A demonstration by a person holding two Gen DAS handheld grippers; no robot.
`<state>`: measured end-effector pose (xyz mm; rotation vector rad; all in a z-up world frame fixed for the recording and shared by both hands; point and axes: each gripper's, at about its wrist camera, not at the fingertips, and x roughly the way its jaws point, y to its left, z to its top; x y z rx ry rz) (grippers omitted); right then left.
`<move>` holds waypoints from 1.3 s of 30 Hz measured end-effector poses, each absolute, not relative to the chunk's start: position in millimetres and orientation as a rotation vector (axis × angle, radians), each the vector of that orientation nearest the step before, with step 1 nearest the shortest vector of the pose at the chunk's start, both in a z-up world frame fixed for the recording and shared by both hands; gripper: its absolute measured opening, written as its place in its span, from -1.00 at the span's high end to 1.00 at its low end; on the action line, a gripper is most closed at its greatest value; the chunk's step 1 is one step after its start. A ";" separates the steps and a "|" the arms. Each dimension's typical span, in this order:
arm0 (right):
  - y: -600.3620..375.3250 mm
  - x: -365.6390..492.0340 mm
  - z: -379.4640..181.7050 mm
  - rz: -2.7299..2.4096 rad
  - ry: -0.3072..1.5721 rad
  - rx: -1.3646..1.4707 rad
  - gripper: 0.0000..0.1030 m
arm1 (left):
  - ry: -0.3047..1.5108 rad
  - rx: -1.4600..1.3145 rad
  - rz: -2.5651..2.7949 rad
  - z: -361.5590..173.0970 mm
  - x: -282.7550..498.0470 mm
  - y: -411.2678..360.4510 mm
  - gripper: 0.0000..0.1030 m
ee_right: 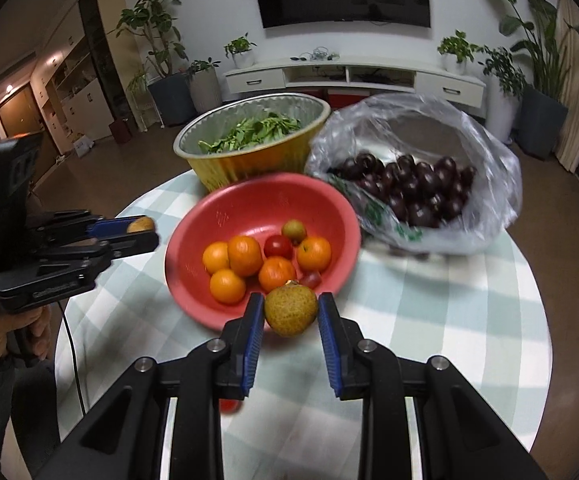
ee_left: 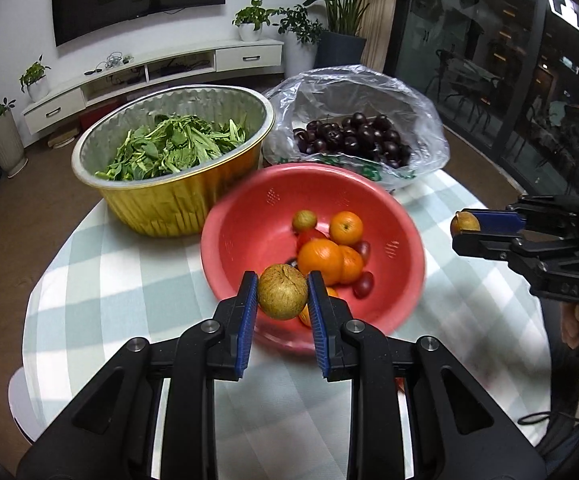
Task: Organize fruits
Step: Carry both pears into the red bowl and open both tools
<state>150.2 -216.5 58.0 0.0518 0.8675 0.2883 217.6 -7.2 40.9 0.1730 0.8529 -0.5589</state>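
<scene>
My left gripper (ee_left: 282, 294) is shut on a small brownish-green round fruit (ee_left: 282, 291), held above the near rim of the red colander bowl (ee_left: 245, 240). My right gripper (ee_right: 290, 312) is shut on a similar yellow-green fruit (ee_right: 290, 310) just over the bowl's near edge (ee_right: 193, 304). Each gripper also shows in the other's view: the right gripper (ee_left: 465, 227) at the right, the left gripper (ee_right: 141, 227) at the left, each with its fruit. Inside the bowl lie several oranges (ee_right: 244, 255), small red tomatoes (ee_right: 278, 246) and one more green-brown fruit (ee_right: 294, 230).
A gold foil pan of leafy greens (ee_left: 169, 144) stands behind the bowl at the left. A clear plastic bag of dark cherries (ee_left: 353, 136) sits behind it at the right. The round table has a pale green checked cloth (ee_left: 121, 264). A small red tomato (ee_right: 229, 405) lies under my right gripper.
</scene>
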 end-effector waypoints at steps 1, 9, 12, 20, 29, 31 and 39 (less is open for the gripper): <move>-214.5 154.1 57.9 0.292 0.868 0.046 0.42 | 0.855 0.180 -0.559 38.7 222.2 -9.6 0.55; -200.5 186.9 41.2 0.302 0.894 0.002 0.42 | 0.886 0.209 -0.544 12.0 258.4 -26.3 0.55; -199.4 196.6 34.7 0.301 0.903 -0.002 0.42 | 0.897 0.215 -0.542 2.2 268.2 -31.0 0.55; -192.5 215.7 13.8 0.301 0.950 -0.020 0.42 | 0.918 0.225 -0.547 -14.1 278.5 -38.4 0.55; -185.8 222.3 2.1 0.302 0.968 -0.033 0.42 | 0.926 0.233 -0.548 -23.0 283.2 -43.9 0.55; -184.2 222.9 0.4 0.304 0.964 -0.048 0.42 | 0.932 0.237 -0.548 -23.8 284.0 -45.3 0.55; -179.2 222.7 -2.2 0.305 0.962 -0.079 0.41 | 0.932 0.240 -0.543 -24.0 284.1 -46.1 0.54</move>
